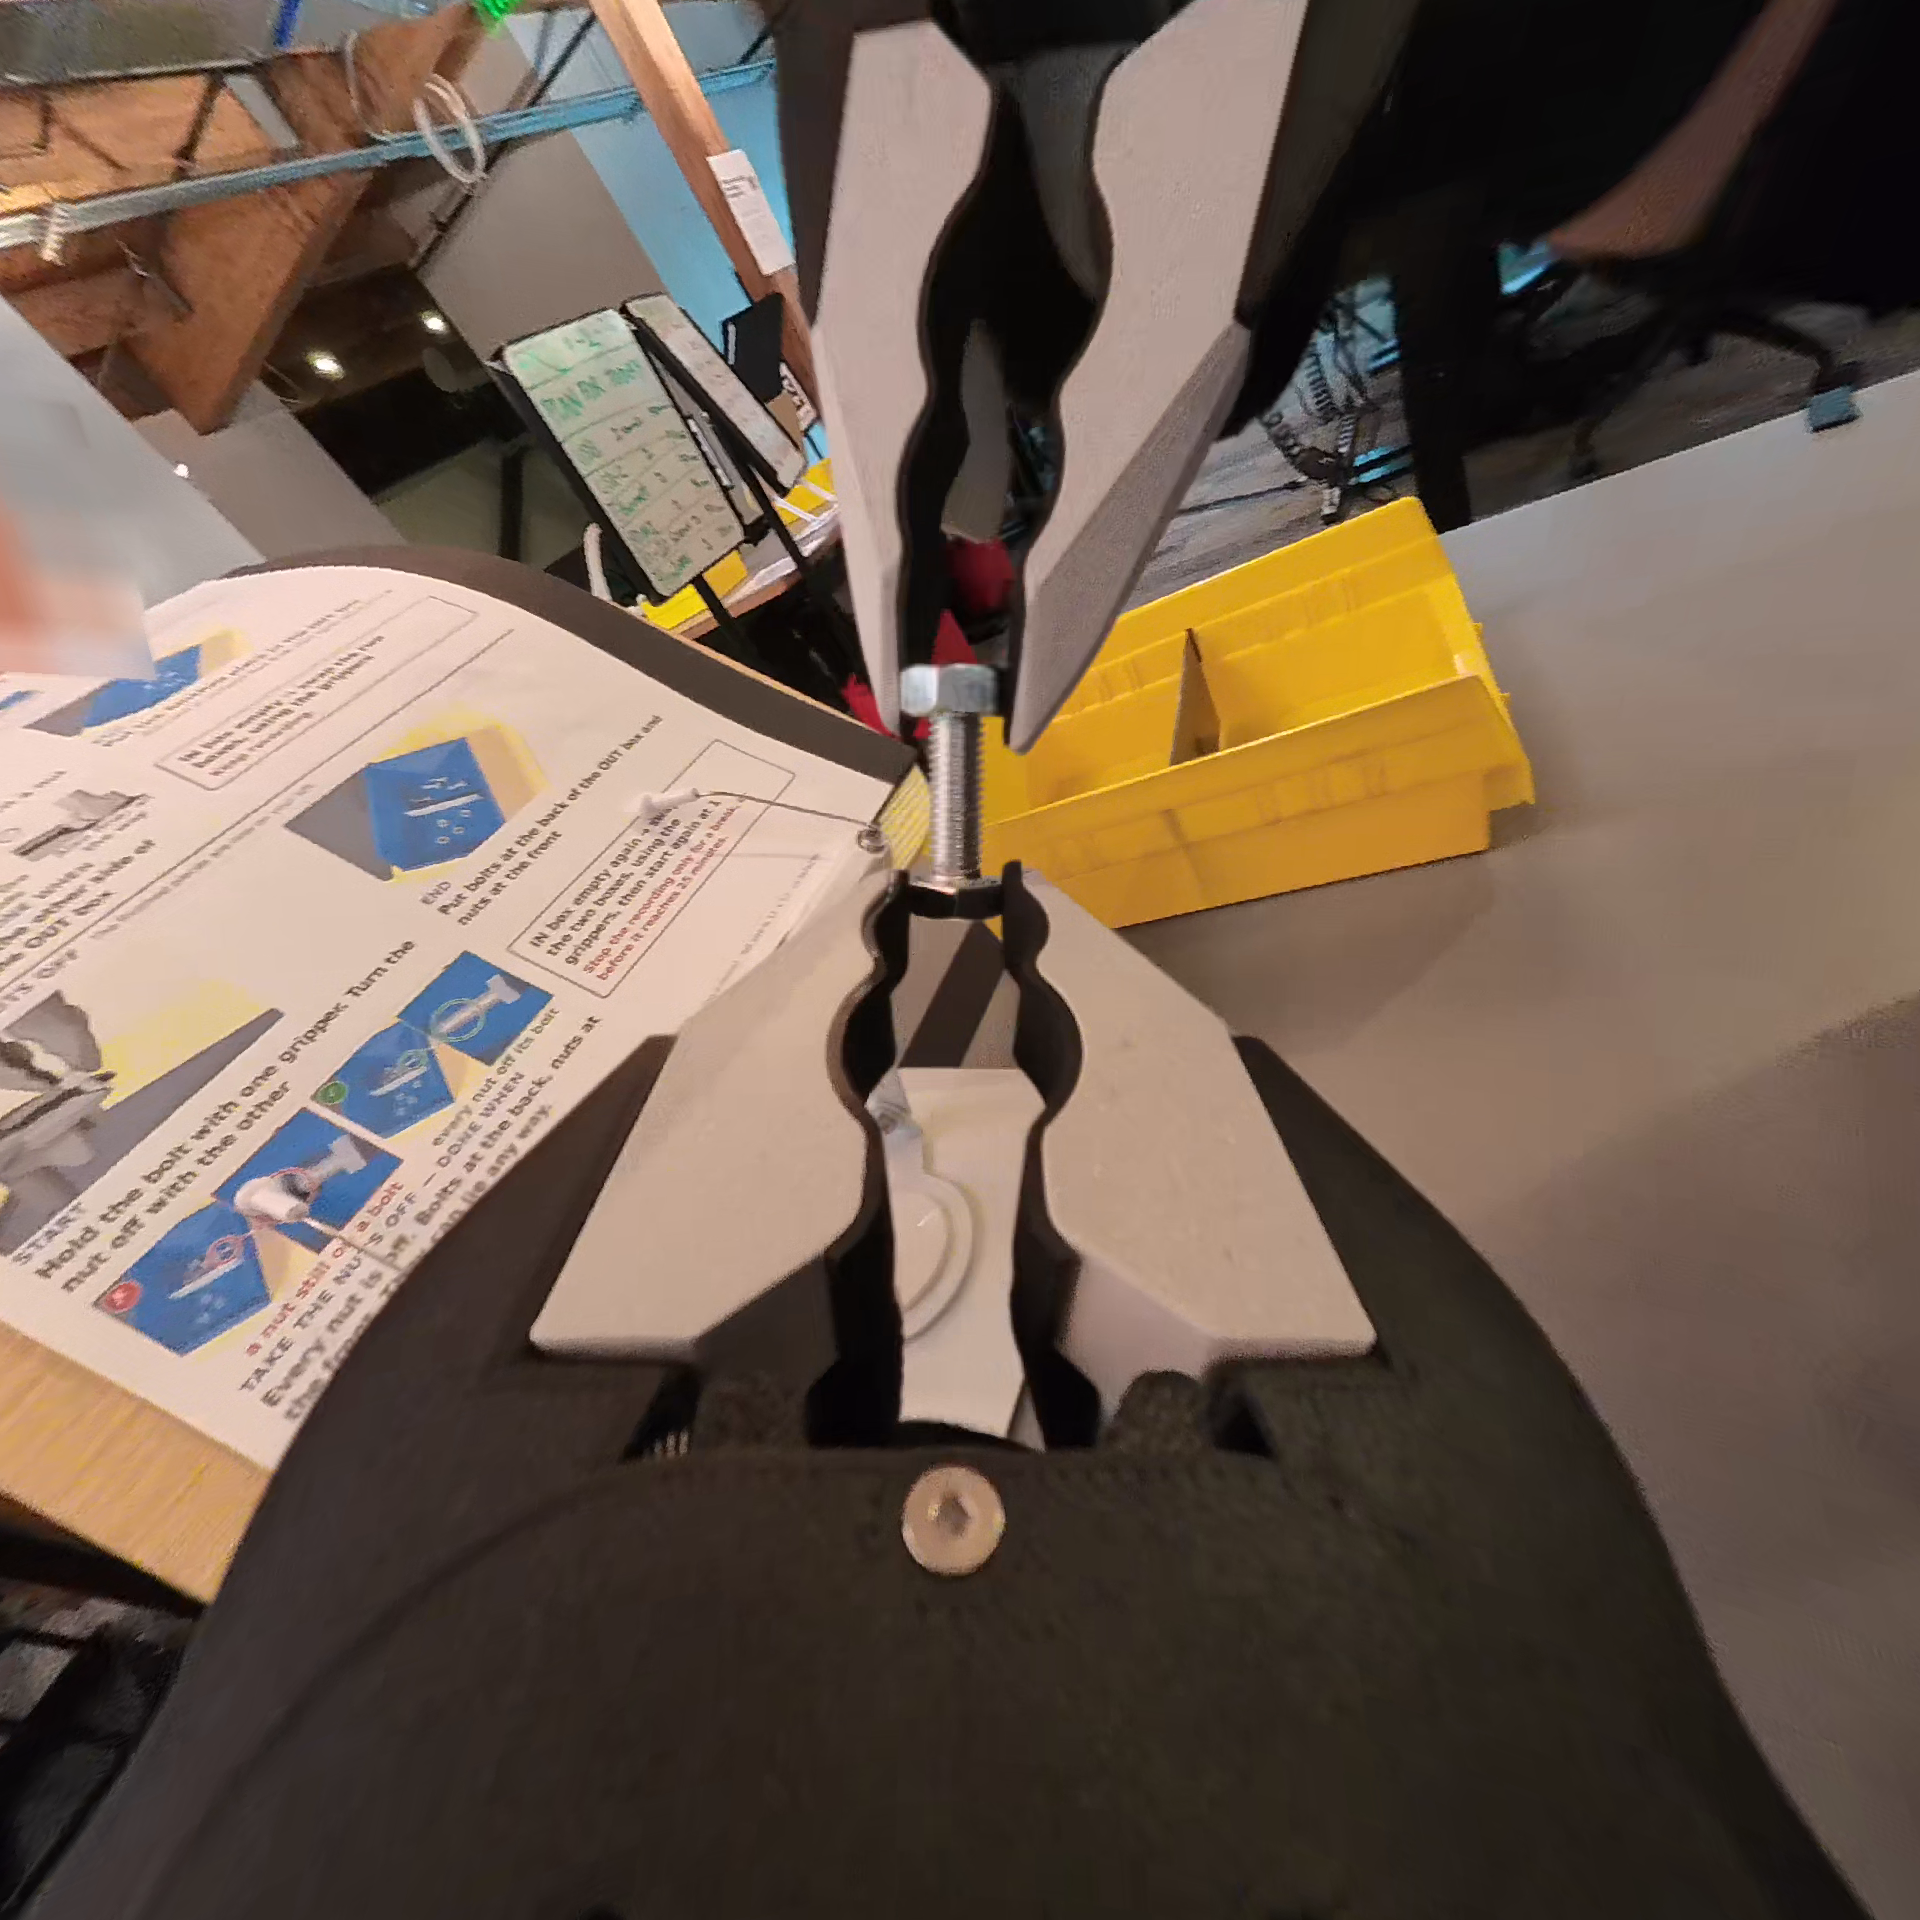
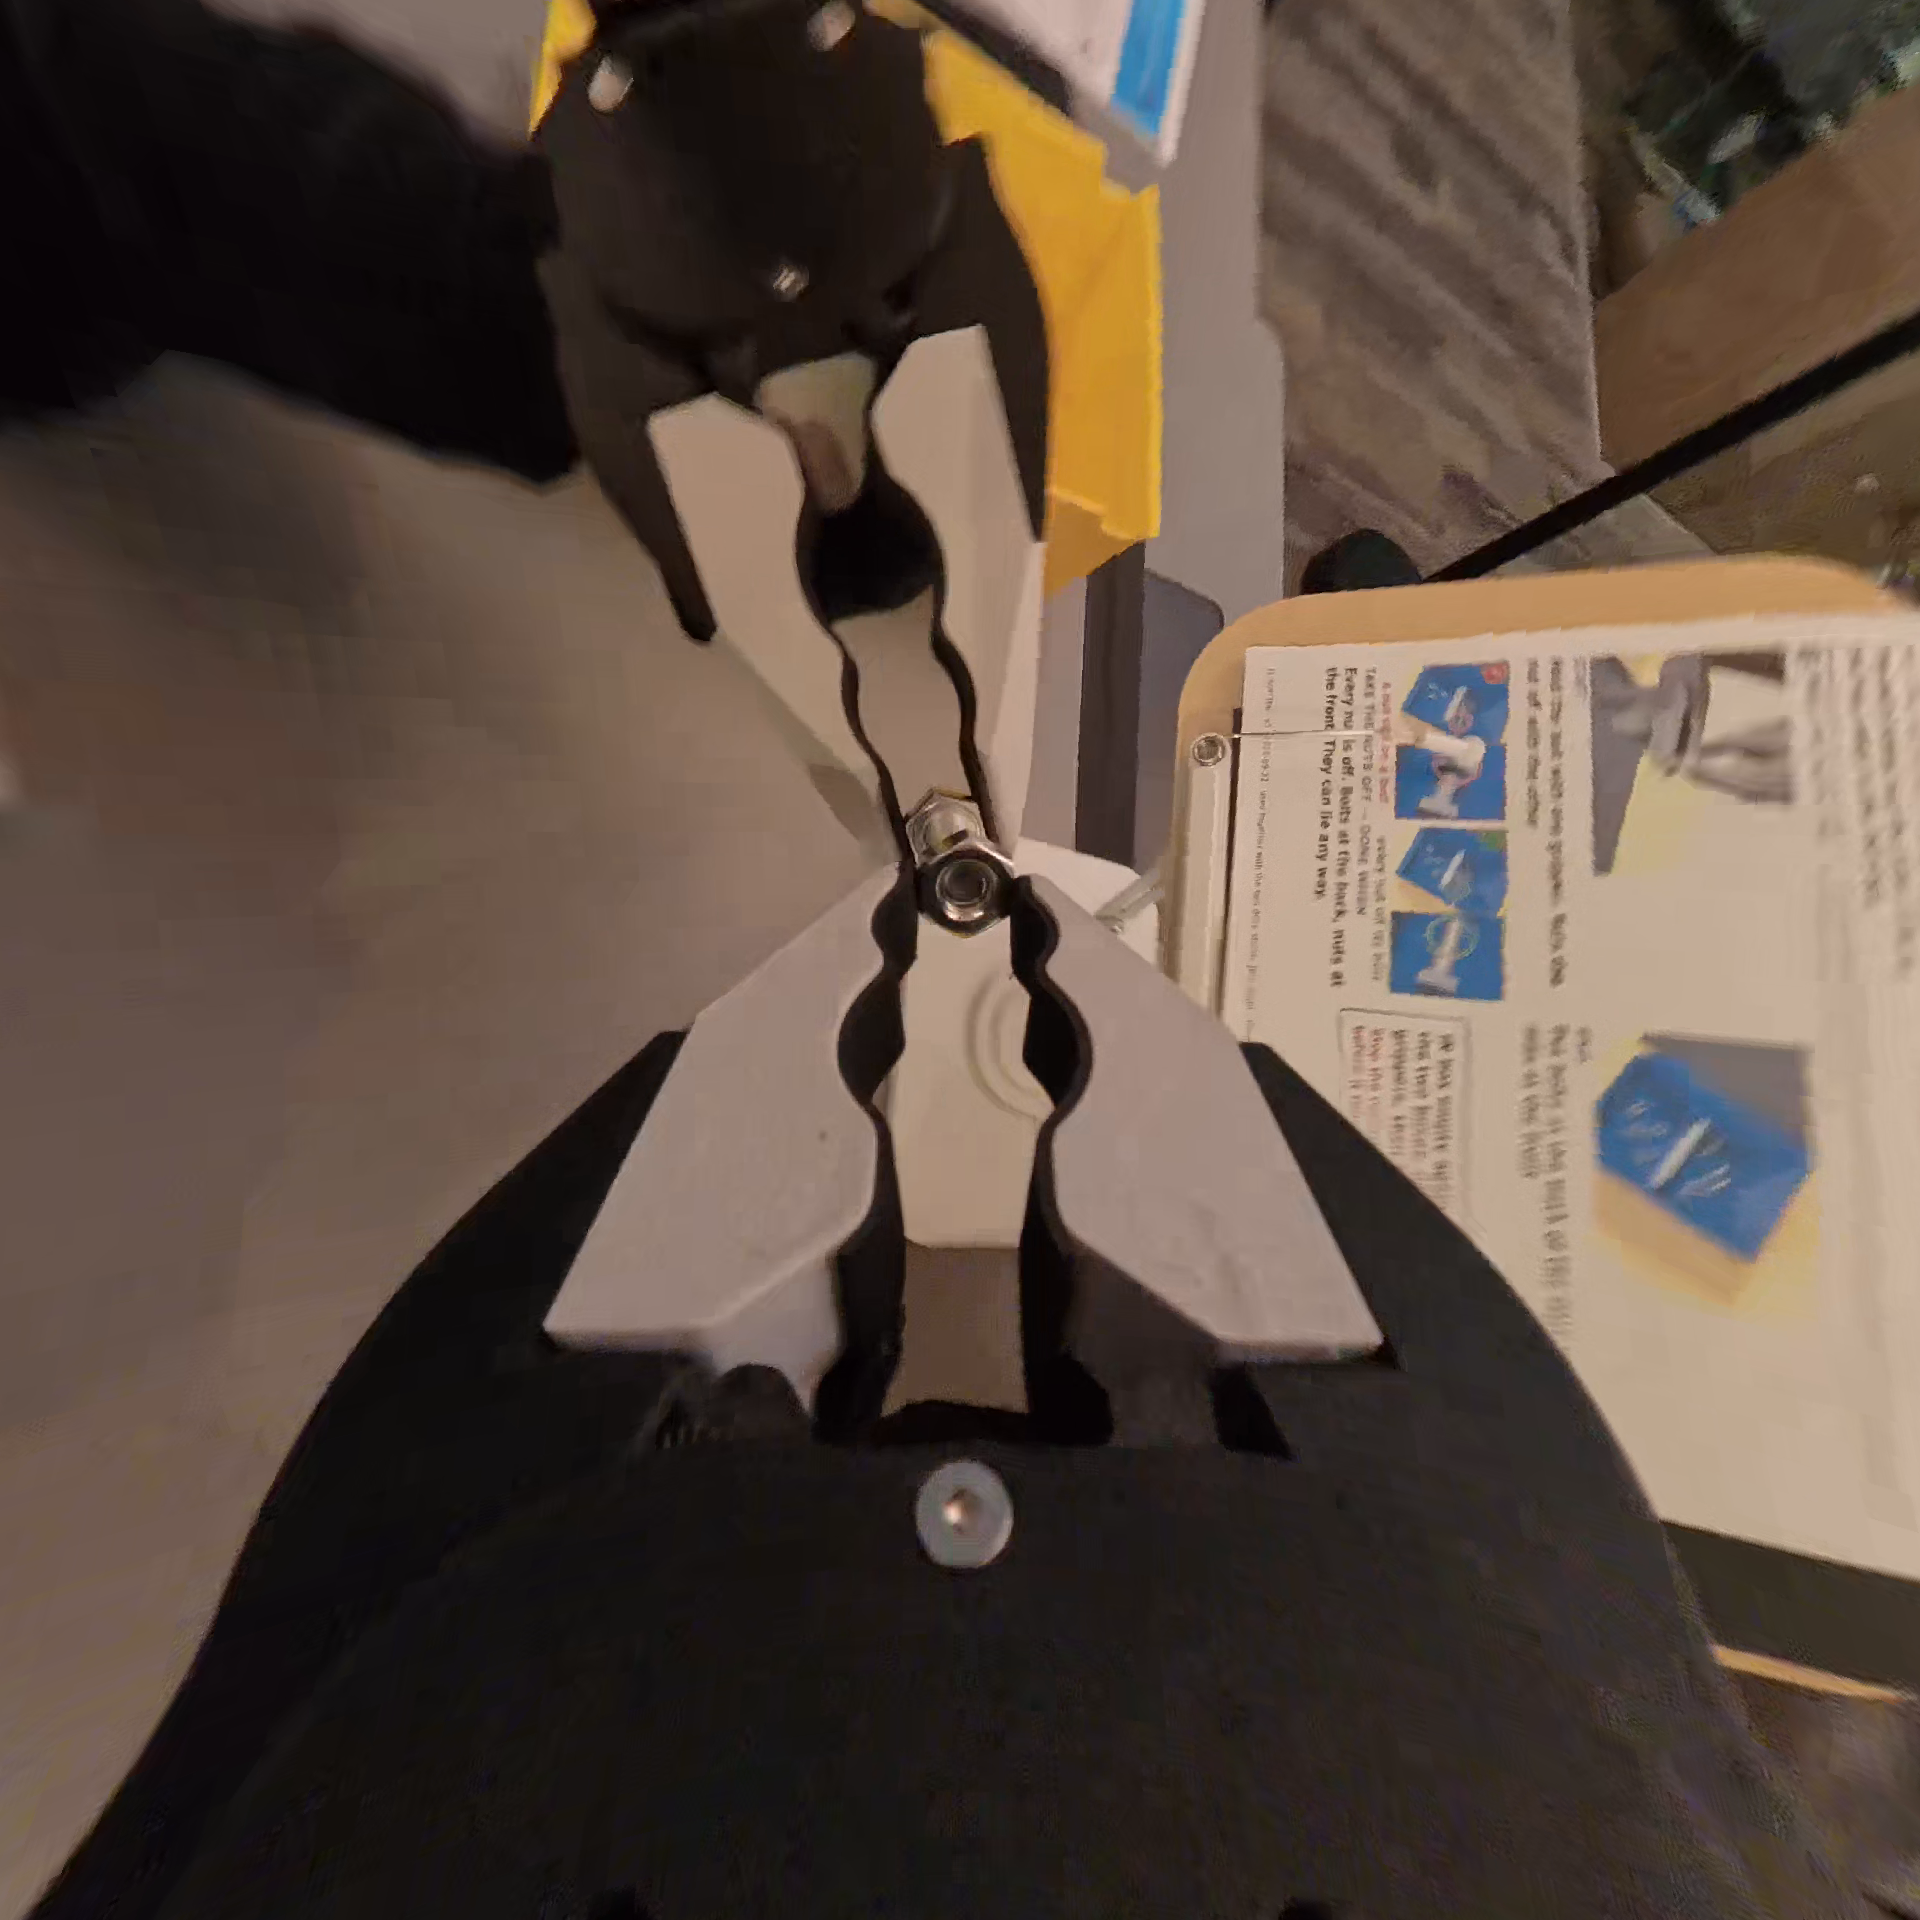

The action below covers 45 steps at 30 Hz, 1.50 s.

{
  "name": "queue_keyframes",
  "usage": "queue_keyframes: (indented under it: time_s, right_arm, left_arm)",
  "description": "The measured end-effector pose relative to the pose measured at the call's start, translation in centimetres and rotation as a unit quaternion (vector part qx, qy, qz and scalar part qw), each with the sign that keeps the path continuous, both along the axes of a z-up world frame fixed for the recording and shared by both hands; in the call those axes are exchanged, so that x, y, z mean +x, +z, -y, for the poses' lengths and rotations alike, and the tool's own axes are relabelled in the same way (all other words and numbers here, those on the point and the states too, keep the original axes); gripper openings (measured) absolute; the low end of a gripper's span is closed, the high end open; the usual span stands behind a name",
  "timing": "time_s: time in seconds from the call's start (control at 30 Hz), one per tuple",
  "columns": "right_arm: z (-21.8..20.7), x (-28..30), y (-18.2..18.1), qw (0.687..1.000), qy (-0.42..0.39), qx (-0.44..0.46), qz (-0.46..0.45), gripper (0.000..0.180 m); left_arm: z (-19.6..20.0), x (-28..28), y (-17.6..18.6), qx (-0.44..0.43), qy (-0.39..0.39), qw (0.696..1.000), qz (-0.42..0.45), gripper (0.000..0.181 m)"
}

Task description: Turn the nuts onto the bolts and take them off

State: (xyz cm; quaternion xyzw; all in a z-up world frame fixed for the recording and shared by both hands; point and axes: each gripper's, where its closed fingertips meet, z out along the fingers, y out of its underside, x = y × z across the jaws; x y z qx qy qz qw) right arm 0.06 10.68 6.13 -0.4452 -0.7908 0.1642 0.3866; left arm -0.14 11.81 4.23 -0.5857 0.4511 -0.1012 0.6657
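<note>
Your left gripper point(image 1: 956, 894) pinches the nut point(image 1: 954, 896) at its fingertips, on the threaded end of the bolt point(image 1: 953, 795). Your right gripper point(image 2: 961, 888), coming from the opposite side, clamps the bolt's hex head between its tips. Both hold it above the grey table point(image 1: 1558, 1039), near the yellow bin point(image 1: 1299, 748). An illustrated instruction sheet point(image 1: 364, 883) with printed text lies on a board beside you.

Silver hardware, pale grey fingers, yellow bin

Shiny silver bolt point(image 1: 954, 790) and nut point(image 1: 956, 900) between the left gripper point(image 1: 956, 883)'s pale grey, black-lined fingers point(image 1: 769, 1122); plain yellow bin point(image 1: 1278, 727) beyond them; grey table point(image 1: 1610, 987); white instruction sheet point(image 1: 416, 883) with blue-and-yellow pictures to their left.
</note>
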Motion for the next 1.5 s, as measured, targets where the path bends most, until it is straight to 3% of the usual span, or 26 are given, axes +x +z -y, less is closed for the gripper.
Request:
queue_keyframes:
  time_s: [0.1, 0.2, 0.33, 0.47, 0.6, 0.7, 0.87, 0.97, 1.07, 1.23, 1.33, 1.5]
  right_arm:
    - [-0.3, 0.4, -0.4, 0.986, 0.051, 0.136, 0.084, 0.016]
    - [-0.8, 0.5, -0.8, 0.952, 0.078, 0.254, 0.154, 0.015]
    - [-1.3, 0.2, -0.9, 0.931, 0.08, 0.307, 0.181, 0.015]
    - [-1.3, 0.0, -0.6, 0.942, 0.07, 0.289, 0.156, 0.016]
    - [-1.3, -0.4, -0.7, 0.945, 0.065, 0.284, 0.145, 0.038]
    - [-1.5, -0.2, 0.0, 0.952, 0.045, 0.272, 0.129, 0.045]
    - [-1.5, 0.4, 1.5, 0.996, -0.077, 0.024, 0.031, 0.04]
    - [-0.9, 0.5, 1.7, 0.981, -0.12, -0.148, -0.027, 0.039]
    - [-0.7, 0.6, 0.8, 0.964, -0.145, -0.221, -0.036, 0.037]
    - [-0.8, 0.3, -0.2, 0.961, -0.155, -0.226, -0.031, 0.017]
    - [-0.8, 0.2, -0.2, 0.968, -0.14, -0.206, -0.029, 0.017]
    - [-0.4, 0.7, -0.5, 0.995, -0.053, -0.07, 0.049, 0.016]
  left_arm:
    - [0.0, 0.2, -0.3, -0.01, -0.006, 1.0, -0.002, 0.016]
    - [-0.2, 0.2, -0.7, -0.018, -0.007, 1.0, -0.001, 0.016]
    - [-0.5, 0.1, -1.0, -0.021, 0.0, 1.0, 0.0, 0.016]
    - [-0.5, 0.0, -0.7, -0.02, -0.002, 1.0, 0.011, 0.016]
    - [-0.5, 0.2, -0.5, -0.019, -0.005, 1.0, 0.021, 0.016]
    - [-0.6, 0.1, -0.4, -0.017, -0.002, 1.0, 0.025, 0.016]
    - [-0.8, -0.1, -0.1, 0.001, 0.018, 1.0, 0.023, 0.016]
    - [-1.0, -0.1, -0.1, 0.015, 0.034, 0.999, 0.012, 0.016]
    - [-1.1, 0.2, -0.2, 0.022, 0.041, 0.999, 0.001, 0.016]
    - [-1.0, 0.4, -0.1, 0.027, 0.043, 0.999, -0.003, 0.016]
    - [-0.9, 0.4, -0.1, 0.023, 0.038, 0.999, 0.0, 0.016]
    - [-0.6, 0.7, -0.3, 0.007, 0.018, 1.0, 0.001, 0.016]
